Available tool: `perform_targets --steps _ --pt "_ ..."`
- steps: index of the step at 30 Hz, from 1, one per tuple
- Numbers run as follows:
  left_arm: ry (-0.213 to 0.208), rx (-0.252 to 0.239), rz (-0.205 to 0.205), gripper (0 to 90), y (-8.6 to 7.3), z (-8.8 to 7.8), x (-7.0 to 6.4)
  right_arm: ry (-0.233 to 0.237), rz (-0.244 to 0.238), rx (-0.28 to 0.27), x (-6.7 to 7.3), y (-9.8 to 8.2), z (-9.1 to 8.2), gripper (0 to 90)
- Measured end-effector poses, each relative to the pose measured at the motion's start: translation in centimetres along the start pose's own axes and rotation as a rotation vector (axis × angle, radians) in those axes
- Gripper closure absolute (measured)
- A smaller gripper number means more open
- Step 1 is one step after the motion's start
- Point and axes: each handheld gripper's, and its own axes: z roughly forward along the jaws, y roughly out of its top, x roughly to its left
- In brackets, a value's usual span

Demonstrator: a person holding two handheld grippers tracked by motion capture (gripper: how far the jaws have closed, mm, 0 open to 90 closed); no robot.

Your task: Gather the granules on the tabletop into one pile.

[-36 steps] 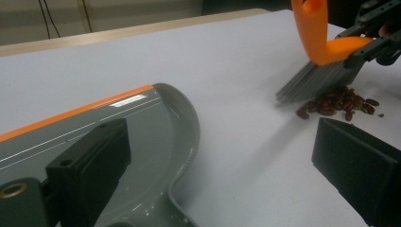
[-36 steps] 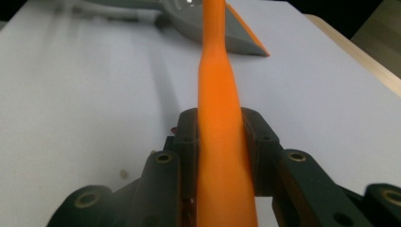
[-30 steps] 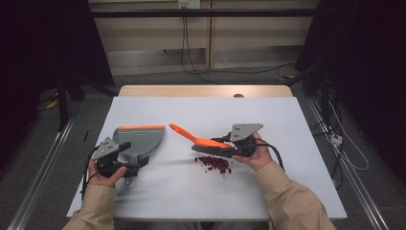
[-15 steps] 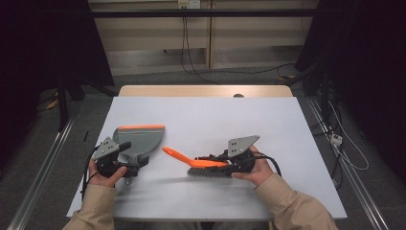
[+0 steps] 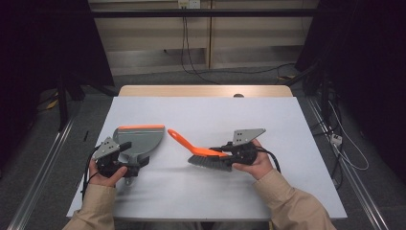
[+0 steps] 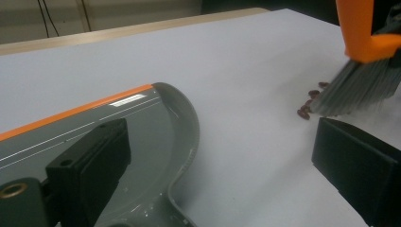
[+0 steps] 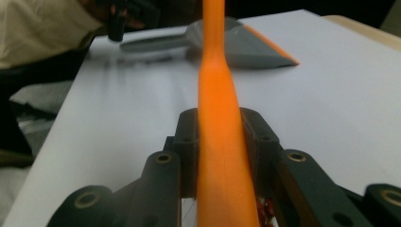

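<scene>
A grey dustpan with an orange lip lies flat at the left of the white table. My left gripper stands open at the pan's rear. In the left gripper view the jaws of this gripper sit wide apart, with the pan and its neck between them. My right gripper is shut on the orange handle of a brush, seen clamped between the pads of that gripper. The grey bristles rest on the table over small dark red beans.
The table's near edge lies just below both hands. Cables hang along the wall shelf beyond the far edge. A metal rail runs along the floor on the left.
The brush came down from a raised tilt onto the beans, which now lie mostly under the bristles. The right hand shifted slightly toward the near edge. The left gripper and dustpan stayed put.
</scene>
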Motion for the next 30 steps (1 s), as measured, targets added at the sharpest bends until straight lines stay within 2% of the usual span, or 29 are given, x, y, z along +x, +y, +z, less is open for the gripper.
perform_targets --steps 3,4,7,9,11,13,16,20,22,24,26,27,28,30 --pt "0.000 -0.002 0.001 5.2 0.0 -0.1 0.0 -0.079 0.042 -0.024 0.0 0.6 -0.7 71.1" --pt "-0.001 -0.003 0.002 5.2 0.0 -0.1 0.0 -0.120 0.059 -0.029 -0.1 0.6 -1.0 71.1" --pt "-0.003 -0.005 0.001 5.2 0.0 -0.1 -0.1 -0.241 0.087 -0.002 -0.8 0.4 -2.0 71.1" --pt "-0.004 -0.005 0.002 5.2 0.0 -0.1 -0.1 -0.281 0.122 0.001 -1.3 0.1 -2.6 71.1" --pt "-0.006 -0.002 0.003 5.2 0.0 0.0 -0.1 -0.329 0.126 0.015 -1.8 -0.1 -3.3 71.1" --pt "-0.008 -0.003 0.003 5.2 0.0 0.0 -0.1 -0.357 0.152 0.015 -2.3 -0.5 -3.8 71.1" --pt "-0.010 -0.004 0.003 5.2 0.0 0.0 -0.1 -0.402 0.165 0.039 -3.1 -1.0 -4.4 71.1" --pt "-0.014 -0.002 0.001 5.2 0.0 0.1 0.0 -0.438 0.183 0.077 -3.4 -1.8 -4.3 71.0" --pt "-0.018 0.001 0.005 5.2 0.0 0.1 0.0 -0.440 0.199 0.072 -3.4 -2.0 -4.3 70.9" --pt "-0.021 0.004 0.008 5.2 0.0 0.2 0.0 -0.453 0.218 0.090 -3.3 -1.8 -4.3 70.6" --pt "-0.028 0.004 0.006 5.2 0.0 0.3 -0.1 -0.459 0.259 0.095 -3.3 -1.6 -4.4 67.7" --pt "-0.030 0.005 0.008 5.2 0.0 0.3 -0.1 -0.454 0.258 0.114 -3.3 -1.4 -4.4 66.5" --pt "-0.032 0.009 0.011 5.2 0.0 0.4 -0.1 -0.469 0.254 0.139 -3.2 -1.1 -4.4 65.2" --pt "-0.037 0.009 0.012 5.2 0.0 0.4 -0.2 -0.483 0.261 0.154 -3.2 -0.5 -4.3 65.8"
